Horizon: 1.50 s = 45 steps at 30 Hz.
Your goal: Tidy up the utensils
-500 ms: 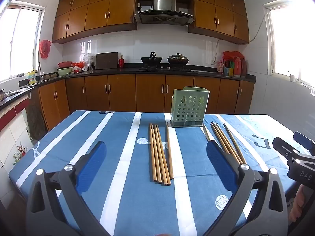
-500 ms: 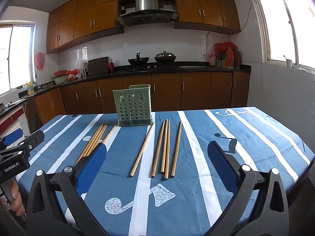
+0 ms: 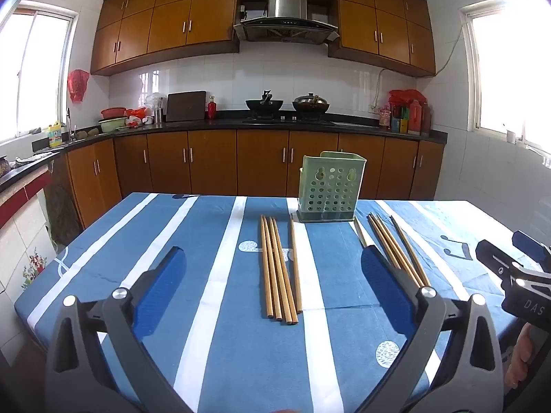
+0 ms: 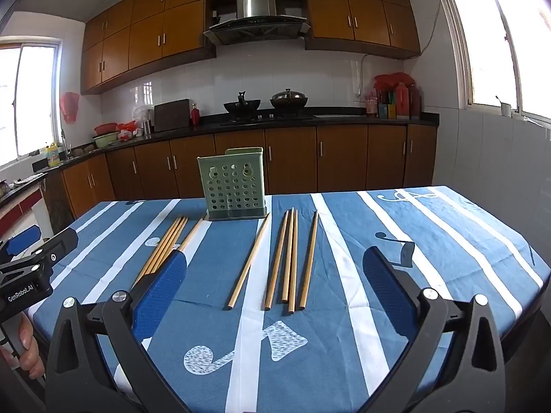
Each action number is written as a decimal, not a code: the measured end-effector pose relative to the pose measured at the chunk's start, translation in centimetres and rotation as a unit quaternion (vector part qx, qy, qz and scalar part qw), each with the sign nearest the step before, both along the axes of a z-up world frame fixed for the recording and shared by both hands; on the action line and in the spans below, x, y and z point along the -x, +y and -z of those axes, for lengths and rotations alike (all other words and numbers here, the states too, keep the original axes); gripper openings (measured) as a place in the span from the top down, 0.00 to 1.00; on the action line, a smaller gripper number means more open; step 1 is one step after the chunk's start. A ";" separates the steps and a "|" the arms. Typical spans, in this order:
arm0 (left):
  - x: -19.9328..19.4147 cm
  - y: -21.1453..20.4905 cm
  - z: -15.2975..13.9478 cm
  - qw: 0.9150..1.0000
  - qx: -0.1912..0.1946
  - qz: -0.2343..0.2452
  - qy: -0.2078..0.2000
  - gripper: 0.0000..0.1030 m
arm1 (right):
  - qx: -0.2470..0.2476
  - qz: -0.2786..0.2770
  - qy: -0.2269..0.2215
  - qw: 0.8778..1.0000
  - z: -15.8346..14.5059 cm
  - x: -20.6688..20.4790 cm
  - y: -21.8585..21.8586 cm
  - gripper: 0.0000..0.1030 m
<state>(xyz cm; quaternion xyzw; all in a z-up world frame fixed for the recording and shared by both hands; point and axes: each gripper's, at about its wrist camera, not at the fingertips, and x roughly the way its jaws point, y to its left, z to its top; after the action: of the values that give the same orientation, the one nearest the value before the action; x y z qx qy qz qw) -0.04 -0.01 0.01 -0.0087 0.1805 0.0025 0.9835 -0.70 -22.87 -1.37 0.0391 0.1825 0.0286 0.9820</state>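
A green perforated utensil holder (image 3: pixel 329 187) (image 4: pixel 236 186) stands upright at the far side of the table. Several wooden chopsticks lie flat in front of it. In the left wrist view one bundle of chopsticks (image 3: pixel 279 268) lies ahead between the jaws of my left gripper (image 3: pixel 272 253), which is open and empty. A second bundle (image 3: pixel 396 247) lies to the right, partly behind the right finger. In the right wrist view my right gripper (image 4: pixel 275 253) is open above that second bundle of chopsticks (image 4: pixel 292 258), touching nothing. Each gripper shows at the other view's edge.
The table wears a blue cloth with white stripes (image 3: pixel 137 241) (image 4: pixel 430 241). Wooden kitchen cabinets, a counter with pots and a range hood run along the far wall. A hand (image 4: pixel 24 344) holds the left gripper's handle at the near left edge.
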 end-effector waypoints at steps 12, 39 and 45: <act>0.0 0.0 0.0 1.000 0.000 0.000 0.001 0.04 | 0.000 0.000 0.000 1.000 0.0 0.0 0.0 0.02; 0.0 -1.4 0.1 1.000 0.001 0.002 0.002 0.04 | 0.000 0.000 0.001 1.000 0.0 -0.1 -0.1 0.02; 0.1 -2.4 0.2 1.000 0.001 0.002 0.003 0.04 | 0.000 0.000 0.001 1.000 0.0 -0.1 -0.1 0.02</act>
<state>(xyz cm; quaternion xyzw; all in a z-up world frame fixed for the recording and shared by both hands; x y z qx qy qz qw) -0.17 -2.41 -0.15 -0.0092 0.1832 0.0007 0.9830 -0.60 -22.95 -1.35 0.0392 0.1838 0.0287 0.9818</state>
